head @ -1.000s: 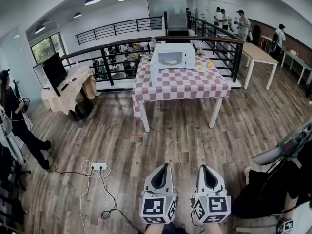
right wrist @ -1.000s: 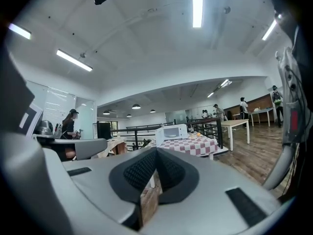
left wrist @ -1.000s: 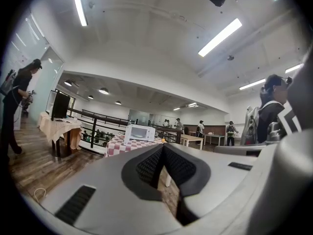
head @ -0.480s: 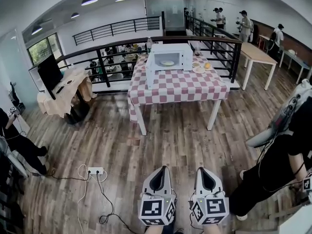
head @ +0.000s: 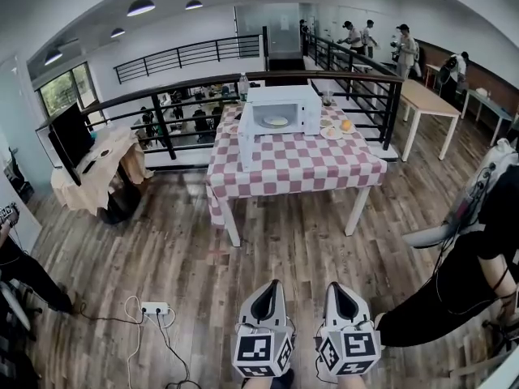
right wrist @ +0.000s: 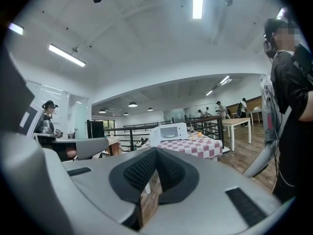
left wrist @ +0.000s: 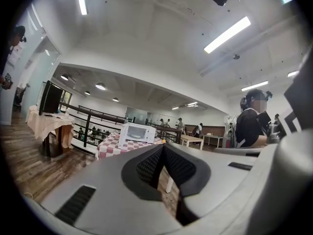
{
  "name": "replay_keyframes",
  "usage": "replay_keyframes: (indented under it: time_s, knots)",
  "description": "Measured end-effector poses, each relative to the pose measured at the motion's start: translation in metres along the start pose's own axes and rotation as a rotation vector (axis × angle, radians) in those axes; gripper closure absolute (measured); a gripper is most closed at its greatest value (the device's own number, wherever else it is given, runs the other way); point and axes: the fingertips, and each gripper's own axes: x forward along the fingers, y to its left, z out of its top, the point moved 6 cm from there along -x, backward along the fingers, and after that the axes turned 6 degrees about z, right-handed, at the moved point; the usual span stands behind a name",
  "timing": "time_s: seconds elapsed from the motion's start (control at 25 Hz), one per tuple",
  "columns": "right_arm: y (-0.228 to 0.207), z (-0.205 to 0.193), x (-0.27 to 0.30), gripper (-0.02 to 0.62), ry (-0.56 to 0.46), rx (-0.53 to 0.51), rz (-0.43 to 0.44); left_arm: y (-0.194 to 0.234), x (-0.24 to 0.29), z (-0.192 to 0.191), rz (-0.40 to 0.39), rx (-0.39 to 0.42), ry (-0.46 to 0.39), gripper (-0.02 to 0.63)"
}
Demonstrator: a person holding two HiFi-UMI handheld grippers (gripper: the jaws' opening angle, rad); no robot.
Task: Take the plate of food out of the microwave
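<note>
Left gripper [head: 271, 285] and right gripper [head: 336, 287] both closed tight, holding nothing, well apart from the plate of food [head: 276, 121] inside the open microwave [head: 282, 110] on the checked table [head: 300, 162] — risk judged: a one-sided rim pinch tips the plate, spilling food.

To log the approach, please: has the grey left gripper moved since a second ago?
Yes: left gripper advanced past the white power strip, towards the red-checked table.

Wood-plank floor [head: 162, 241]; a table [head: 300, 164] in red-checked cloth stands before the black railing [head: 178, 96]; white walls; round ceiling lights [head: 140, 7]; window [head: 61, 91] at left; a pale desk [head: 426, 96] at right.
</note>
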Motion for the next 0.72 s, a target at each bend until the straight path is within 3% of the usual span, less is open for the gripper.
replay_keyframes:
  time_s: [0.32, 0.72]
  knots:
    - [0.004, 0.017, 0.084, 0.603, -0.033, 0.006, -0.014, 0.046, 0.069, 0.020, -0.022, 0.012, -0.018, 0.591]
    - [0.004, 0.014, 0.143, 0.603, -0.005, 0.018, -0.022, 0.088, 0.114, 0.018, -0.004, -0.010, 0.002, 0.591]
